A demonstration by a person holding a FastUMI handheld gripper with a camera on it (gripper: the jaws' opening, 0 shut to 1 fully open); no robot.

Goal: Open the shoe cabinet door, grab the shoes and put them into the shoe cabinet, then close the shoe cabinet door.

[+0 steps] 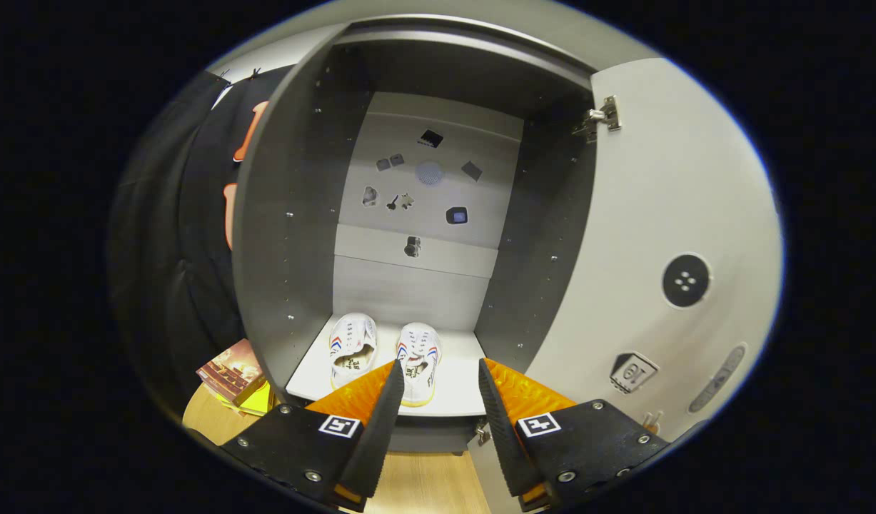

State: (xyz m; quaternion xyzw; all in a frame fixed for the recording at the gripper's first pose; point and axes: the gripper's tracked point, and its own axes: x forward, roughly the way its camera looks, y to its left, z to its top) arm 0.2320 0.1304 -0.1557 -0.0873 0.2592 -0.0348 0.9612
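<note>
Tongs [438,410] low centre of frame, fingers spread wide, nothing held between them. Left finger [377,421] overlaps the heel of the right shoe [418,368] in view; whether it touches cannot be told.

Just beyond the fingers: both shoes sit side by side on the white bottom shelf [455,389] of the shoe cabinet [295,235], toes pointing inward, left shoe [350,343] a little farther back. They look fully inside, heels near the shelf's front edge.

Right half of frame: the shoe cabinet door [659,214] swung wide open, hinge [598,118] at upper right, a dark round fitting [685,280] on its inner face. Lower left: some books [230,371] on the wooden floor [423,485] beside the cabinet.

Judgement: placing seems done; closing the door is what remains. To do it well, draw the tongs straight back clear of the heels, swing out round the door's free edge, and push on its outer face steadily so it meets the frame without bouncing. Watch that no heel overhangs the shelf edge.
</note>
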